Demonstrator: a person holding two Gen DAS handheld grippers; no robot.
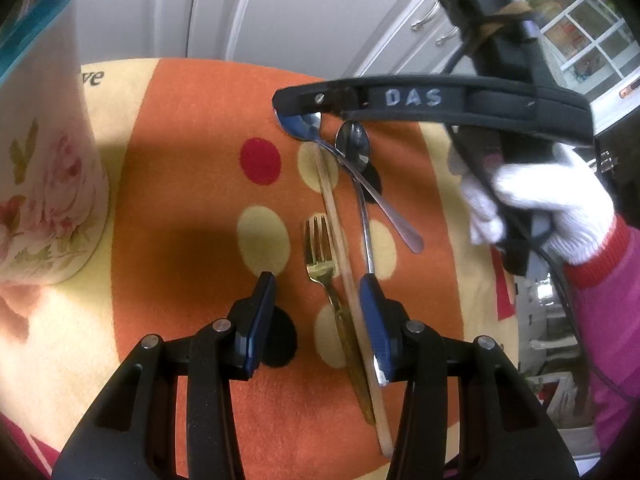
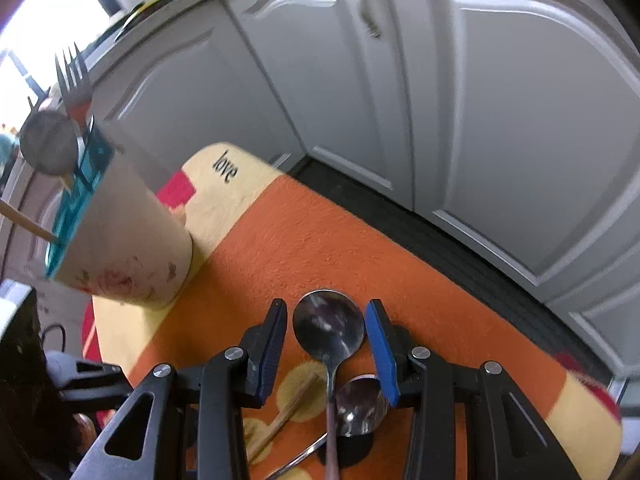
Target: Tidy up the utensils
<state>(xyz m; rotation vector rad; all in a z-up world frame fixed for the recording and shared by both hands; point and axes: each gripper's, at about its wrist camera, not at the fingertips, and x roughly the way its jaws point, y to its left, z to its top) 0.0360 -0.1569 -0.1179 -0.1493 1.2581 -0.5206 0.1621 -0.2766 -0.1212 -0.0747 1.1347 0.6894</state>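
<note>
While the floral holder (image 2: 120, 248) already carries a fork (image 2: 74, 76), a round-bowled spoon (image 2: 48, 148) and a wooden stick (image 2: 24, 220), the job reads as partly done; those three stand upright or lean out over its teal rim.

Left to sort, all lying on the spotted orange mat (image 1: 180, 200):
- gold fork (image 1: 320, 256), tines toward the mat's far edge, handle running back beneath the left gripper (image 1: 318, 320);
- wooden chopstick (image 1: 340, 248), just beside the fork and roughly parallel to it;
- long-handled spoon (image 1: 308, 126), bowl near the far edge of the mat;
- second spoon (image 1: 353, 146), its handle crossing the first one's.

Left gripper: spread wide, holding nothing, poised low over the fork handle and chopstick.
Right gripper (image 2: 326, 328): spread, fingers either side of the long spoon's bowl (image 2: 329, 326), not yet closed on it; whether the pads touch the steel cannot be told.

Holder position: near the mat's left far corner, beside the printed word "love" (image 2: 225, 168), well apart from the loose pieces.

Surroundings: white cabinet doors (image 2: 480, 120) beyond the mat; a white-gloved hand (image 1: 532, 208) grips the right tool.

Obstructions, as judged: the crossed spoon handles may drag one another when either is lifted; fork and chopstick lie close enough that a pinch could catch both. The holder's crowded mouth leaves less room for entries.
</note>
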